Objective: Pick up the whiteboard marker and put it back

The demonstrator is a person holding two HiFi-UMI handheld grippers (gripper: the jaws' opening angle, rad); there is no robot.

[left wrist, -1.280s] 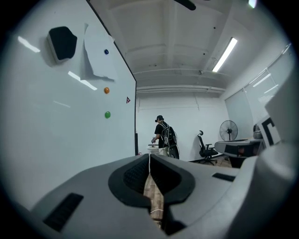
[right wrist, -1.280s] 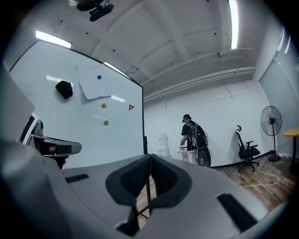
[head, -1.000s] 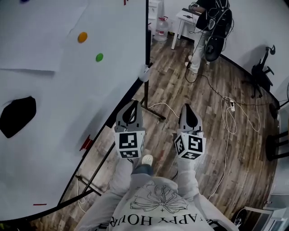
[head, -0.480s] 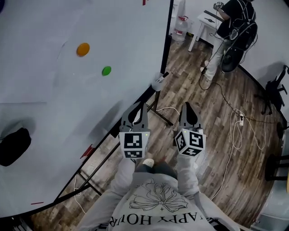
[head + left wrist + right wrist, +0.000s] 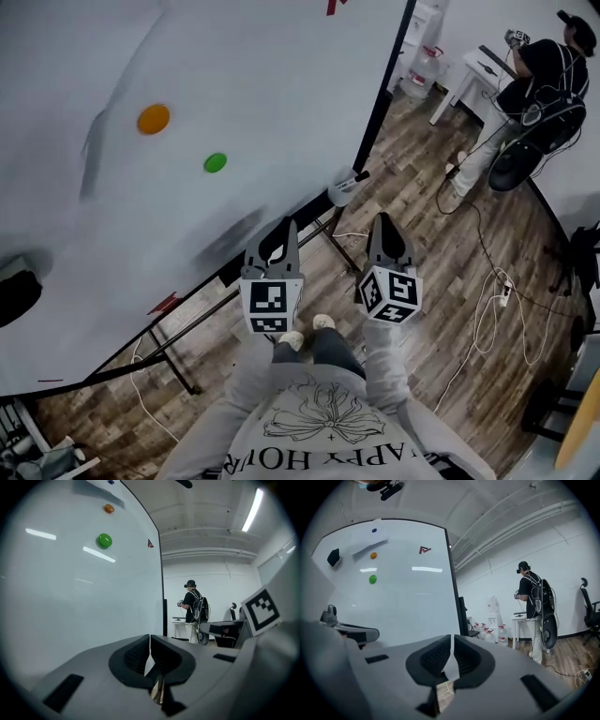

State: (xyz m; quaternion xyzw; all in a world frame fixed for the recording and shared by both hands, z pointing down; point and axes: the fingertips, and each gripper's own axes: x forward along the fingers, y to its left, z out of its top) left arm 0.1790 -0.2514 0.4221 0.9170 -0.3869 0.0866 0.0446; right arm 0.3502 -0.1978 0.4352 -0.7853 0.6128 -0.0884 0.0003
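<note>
A large whiteboard (image 5: pixel 234 75) on a stand fills the left of the head view. At its lower right corner hangs a white holder (image 5: pixel 343 191) with a dark marker (image 5: pixel 360 176) sticking out. A small red thing (image 5: pixel 165 303), maybe a marker, lies on the board's bottom ledge. My left gripper (image 5: pixel 288 223) is shut and empty, just below the board's edge and left of the holder. My right gripper (image 5: pixel 382 221) is shut and empty too, over the wood floor right of the holder. Both gripper views show jaws touching: left (image 5: pixel 150 637), right (image 5: pixel 453 637).
Orange (image 5: pixel 153 119) and green (image 5: pixel 216 162) magnets stick on the board, and a black eraser (image 5: pixel 13 296) sits at its left. A person (image 5: pixel 536 86) stands at a white table (image 5: pixel 469 67) far right, near water jugs (image 5: pixel 427 62). Cables (image 5: pixel 487 314) trail across the floor.
Both grippers and the head have moved along the board toward its right corner. The white holder now lies just ahead of the jaws. Both stay shut.
</note>
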